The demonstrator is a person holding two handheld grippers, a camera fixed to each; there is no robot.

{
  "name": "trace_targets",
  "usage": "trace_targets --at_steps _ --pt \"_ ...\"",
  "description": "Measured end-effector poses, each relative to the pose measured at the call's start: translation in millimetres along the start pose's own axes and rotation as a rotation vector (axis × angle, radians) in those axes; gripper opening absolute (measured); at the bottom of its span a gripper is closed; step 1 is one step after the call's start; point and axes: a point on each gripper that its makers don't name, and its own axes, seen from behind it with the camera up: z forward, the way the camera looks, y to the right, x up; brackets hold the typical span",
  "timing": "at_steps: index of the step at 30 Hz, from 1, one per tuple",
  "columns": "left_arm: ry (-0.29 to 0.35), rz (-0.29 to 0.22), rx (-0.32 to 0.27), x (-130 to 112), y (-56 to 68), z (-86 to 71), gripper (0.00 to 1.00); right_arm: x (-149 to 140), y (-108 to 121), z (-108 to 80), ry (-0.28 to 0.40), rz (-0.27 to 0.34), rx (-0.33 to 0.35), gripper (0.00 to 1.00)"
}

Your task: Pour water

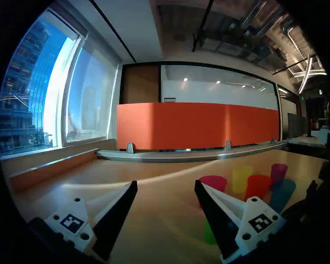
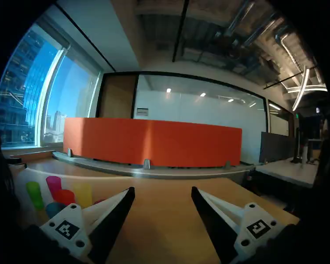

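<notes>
The cups (image 1: 257, 184) stand ahead-right of the left gripper (image 1: 165, 182).

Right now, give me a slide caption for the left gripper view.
Open tool above a wooden desk, colourful cups clustered to its right, orange divider behind.

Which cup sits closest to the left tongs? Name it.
The green cup. It peeks out low, right beside a finger of the left tongs, while the other cups stand grouped farther back on the table.
</notes>
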Motion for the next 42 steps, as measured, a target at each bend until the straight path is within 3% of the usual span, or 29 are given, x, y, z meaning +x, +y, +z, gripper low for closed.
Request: trace_targets --at_steps 15,27,42 --pt "0.0 0.0 0.0 0 -0.9 -0.9 0.96 -24 1 13.9 0.018 0.042 0.01 0.99" --pt "0.0 0.0 0.0 0 -0.8 -0.7 0.96 -28 -5 22.2 0.032 0.014 0.022 0.99" --pt "-0.001 0.0 0.0 1 -1.1 -1.1 0.96 -50 9 26.8 0.001 0.049 0.002 0.99"
